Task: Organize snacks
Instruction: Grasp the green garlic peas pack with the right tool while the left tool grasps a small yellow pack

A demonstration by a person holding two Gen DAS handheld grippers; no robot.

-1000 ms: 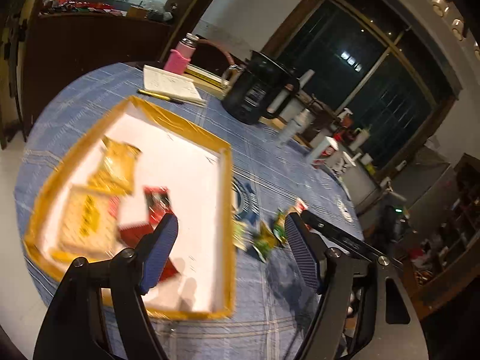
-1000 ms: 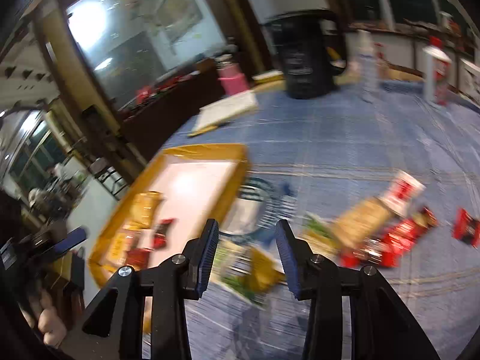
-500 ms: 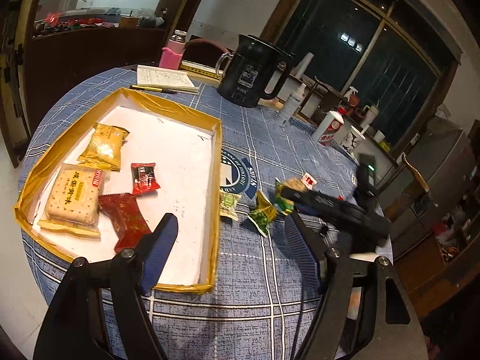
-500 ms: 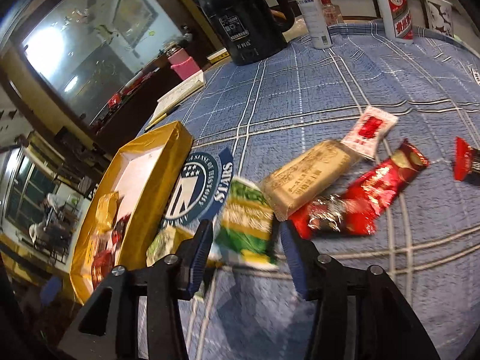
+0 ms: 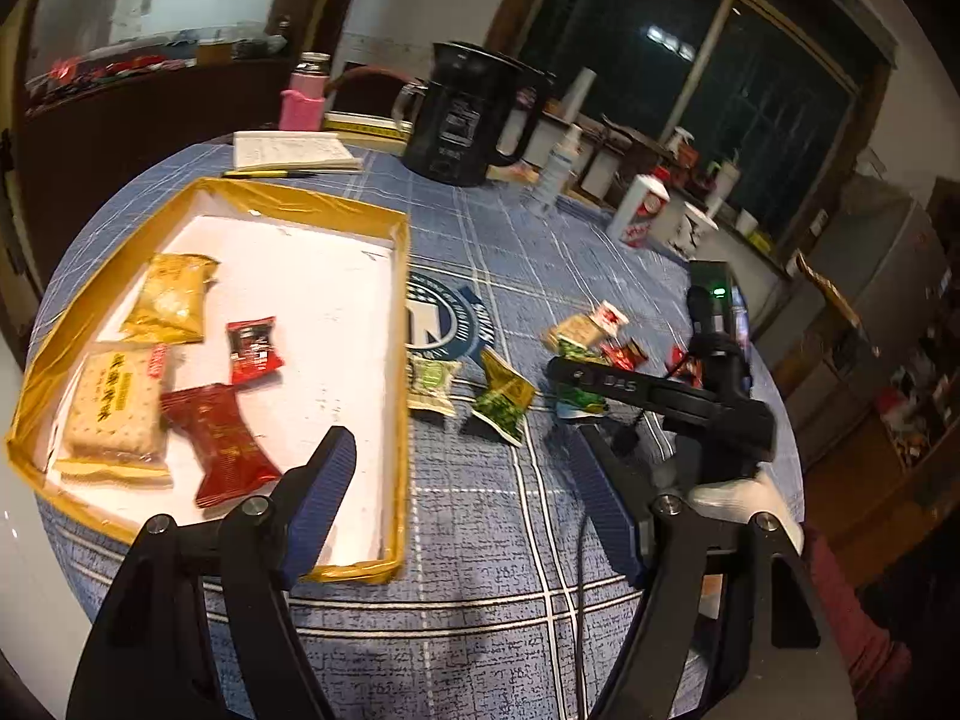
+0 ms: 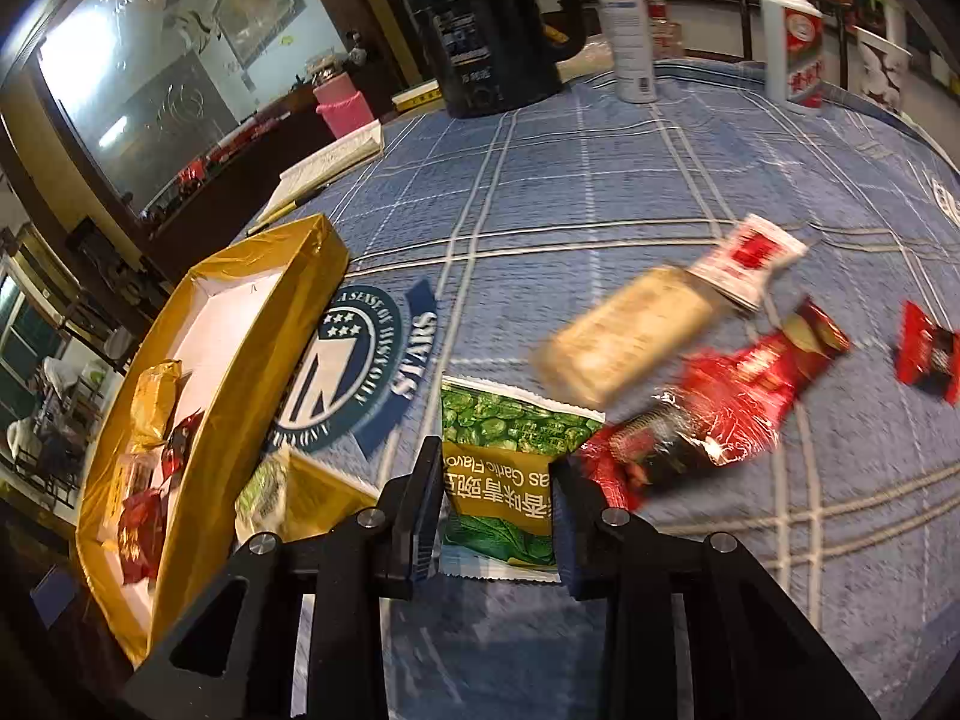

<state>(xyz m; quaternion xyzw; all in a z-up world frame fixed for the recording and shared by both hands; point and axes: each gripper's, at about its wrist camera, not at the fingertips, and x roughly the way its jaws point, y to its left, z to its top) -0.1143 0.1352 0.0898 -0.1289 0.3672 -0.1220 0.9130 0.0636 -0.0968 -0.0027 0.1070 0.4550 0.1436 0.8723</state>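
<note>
A gold-edged tray (image 5: pixel 402 312) (image 6: pixel 240 396) on the blue checked tablecloth holds several snack packets, among them a red packet (image 5: pixel 219 441) and a cracker pack (image 5: pixel 114 408). My left gripper (image 5: pixel 462 492) is open and empty above the tray's near right corner. My right gripper (image 6: pixel 495 510) (image 5: pixel 561 372) is open and straddles a green pea packet (image 6: pixel 510 468) lying on the cloth, jaws on both sides, not closed on it. Loose snacks lie right of it: a beige cracker bar (image 6: pixel 630 336), red wrappers (image 6: pixel 738 396) and a small red packet (image 6: pixel 927 354).
A black kettle (image 5: pixel 465 114) (image 6: pixel 486 24), a notebook with a pencil (image 5: pixel 291 153), a pink bottle (image 5: pixel 300 99), a spray bottle (image 6: pixel 627 30) and a white-red carton (image 6: pixel 795 54) stand at the far side of the table. Two more green packets (image 5: pixel 504 399) lie beside the tray.
My right gripper has moved forward and down, so the green pea packet now lies between its jaws. My left gripper has drifted slightly and stays open.
</note>
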